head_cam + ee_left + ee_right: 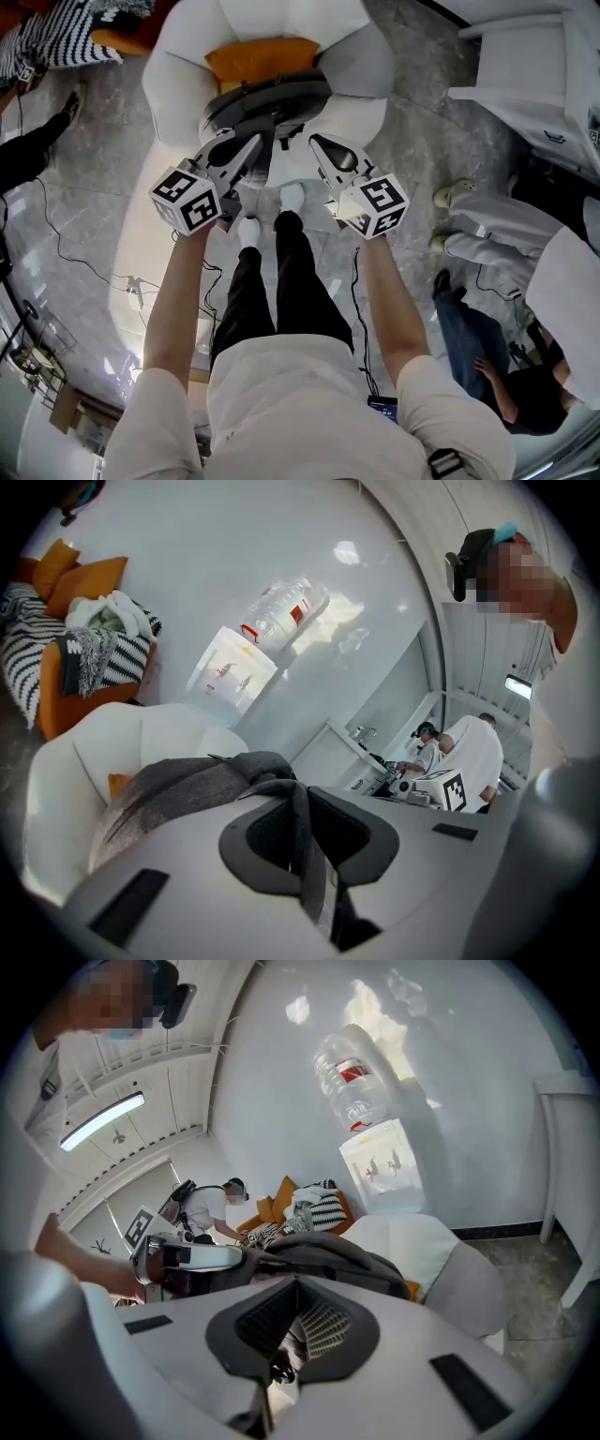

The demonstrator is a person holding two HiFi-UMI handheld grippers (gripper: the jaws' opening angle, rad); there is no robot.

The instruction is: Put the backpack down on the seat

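Observation:
A grey backpack [270,97] hangs just above the white armchair [178,66], over its orange cushion [260,58]. My left gripper [253,142] holds the bag's near left side and my right gripper [319,142] its near right side. In the left gripper view the left gripper [305,803] is shut on a grey strap [307,860] that runs down between the jaws, with the backpack [187,785] ahead. In the right gripper view the right gripper [291,1288] is closed round dark strap fabric [279,1365], and the backpack [328,1252] bulges beyond it.
A water dispenser [234,672] stands against the wall behind the armchair [84,752]. An orange sofa with striped blankets [84,658] is to the left. White furniture [534,75] and a seated person [506,234] are at the right. Cables [84,262] trail across the marble floor.

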